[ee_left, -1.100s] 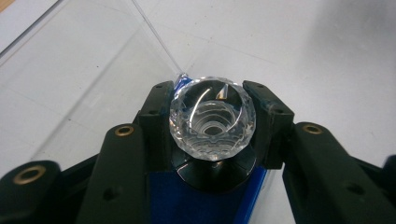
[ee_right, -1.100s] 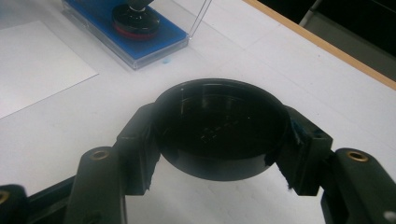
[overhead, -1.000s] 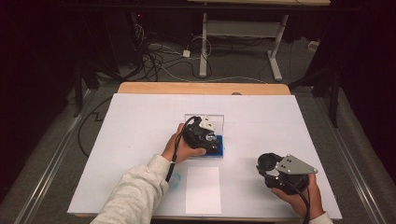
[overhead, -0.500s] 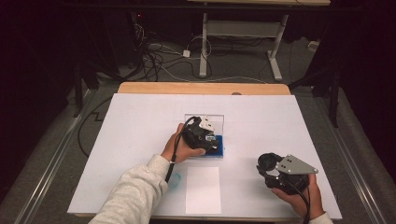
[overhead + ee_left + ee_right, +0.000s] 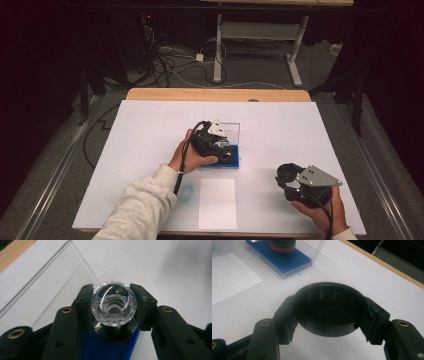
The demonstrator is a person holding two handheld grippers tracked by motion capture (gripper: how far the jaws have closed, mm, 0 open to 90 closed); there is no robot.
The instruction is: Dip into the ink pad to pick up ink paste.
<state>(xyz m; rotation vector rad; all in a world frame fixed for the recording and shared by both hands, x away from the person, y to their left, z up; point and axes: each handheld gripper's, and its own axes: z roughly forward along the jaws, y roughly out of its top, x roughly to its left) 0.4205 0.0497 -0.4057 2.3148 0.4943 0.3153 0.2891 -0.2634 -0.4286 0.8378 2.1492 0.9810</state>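
Observation:
My left gripper [image 5: 113, 305] is shut on a clear faceted glass piece [image 5: 113, 293] that sits on a black round body [image 5: 115, 334]. Both are over the blue pad [image 5: 98, 350] of a clear case. In the high view that gripper [image 5: 218, 145] is at the case [image 5: 231, 131] in the table's middle. My right gripper [image 5: 329, 315] is shut on a black round cap [image 5: 329, 303], held just above the white tabletop. In the high view it [image 5: 286, 176] is at the front right, apart from the case.
The case's clear lid [image 5: 47, 275] stands open behind the pad. A white paper sheet [image 5: 217, 202] lies in front of the case, with a small blue ring mark [image 5: 186, 193] to its left. The wooden table edge [image 5: 217, 95] runs along the far side.

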